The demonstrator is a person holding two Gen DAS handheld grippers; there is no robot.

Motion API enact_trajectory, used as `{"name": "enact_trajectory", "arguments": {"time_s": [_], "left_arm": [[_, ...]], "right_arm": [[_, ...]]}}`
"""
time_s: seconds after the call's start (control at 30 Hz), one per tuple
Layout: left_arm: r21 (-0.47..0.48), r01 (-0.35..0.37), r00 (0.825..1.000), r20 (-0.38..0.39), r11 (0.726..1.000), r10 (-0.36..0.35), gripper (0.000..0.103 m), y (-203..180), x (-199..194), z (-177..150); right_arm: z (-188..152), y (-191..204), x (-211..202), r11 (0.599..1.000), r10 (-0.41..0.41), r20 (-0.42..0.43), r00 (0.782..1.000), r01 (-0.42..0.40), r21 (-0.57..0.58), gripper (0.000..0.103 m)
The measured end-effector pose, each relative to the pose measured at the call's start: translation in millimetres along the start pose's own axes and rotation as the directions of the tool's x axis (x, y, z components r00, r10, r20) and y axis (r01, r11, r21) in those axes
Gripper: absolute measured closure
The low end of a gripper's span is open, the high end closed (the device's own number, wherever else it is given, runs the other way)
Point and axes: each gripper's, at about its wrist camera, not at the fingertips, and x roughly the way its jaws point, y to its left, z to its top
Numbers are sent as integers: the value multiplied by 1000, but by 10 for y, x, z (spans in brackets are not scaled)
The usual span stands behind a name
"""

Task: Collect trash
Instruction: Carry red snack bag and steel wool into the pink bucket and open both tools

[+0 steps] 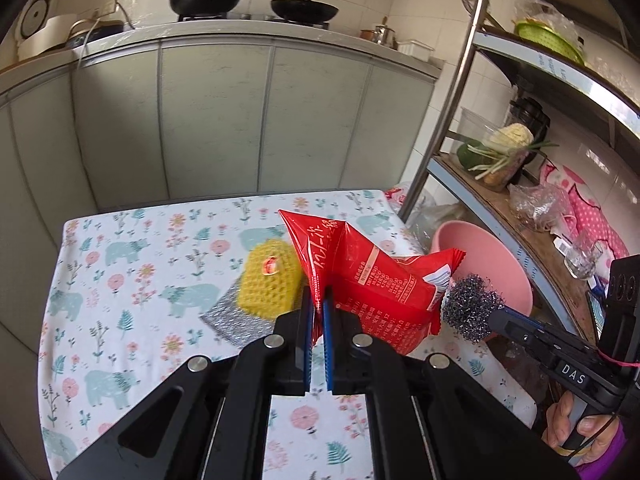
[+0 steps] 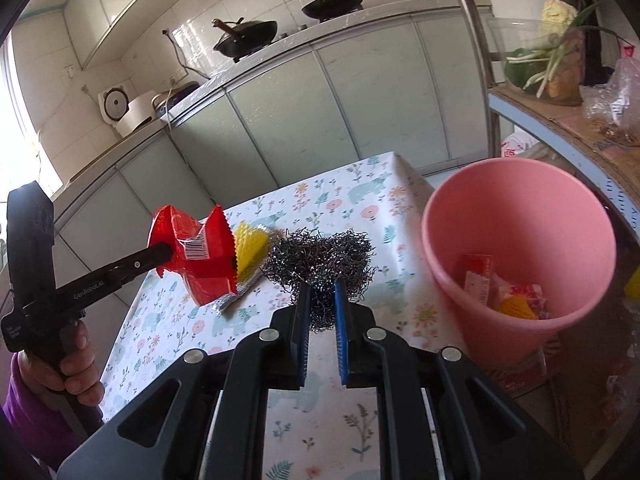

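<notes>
My left gripper [image 1: 317,294] is shut on a crumpled red snack wrapper [image 1: 372,276], held above the floral tablecloth [image 1: 132,264]. In the right wrist view the same red snack wrapper [image 2: 196,256] hangs from that gripper at the left. My right gripper [image 2: 322,286] is shut on a ball of steel wool [image 2: 320,260], held above the table; the steel wool [image 1: 472,308] also shows in the left wrist view, in front of the pink bin [image 1: 504,264]. The pink bin [image 2: 520,208] stands at the table's right edge with several wrappers in it.
A yellow sponge [image 1: 270,280] with a silver scouring side lies on the table behind the wrapper. A metal shelf rack [image 1: 460,92] with vegetables and bags stands to the right. Kitchen cabinets [image 1: 224,120] with pans on top run behind the table. A hand [image 1: 576,428] grips the right tool.
</notes>
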Motion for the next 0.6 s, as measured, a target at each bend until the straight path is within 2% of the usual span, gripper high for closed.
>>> {"name": "enact_trajectory", "arguments": {"time_s": [0.6], "left_arm": [[187,63,998,-15,980,-61,99,-1048,507,260]], "right_arm": [[108,-671,-381,988,-118,87,989,109,106,91]]}}
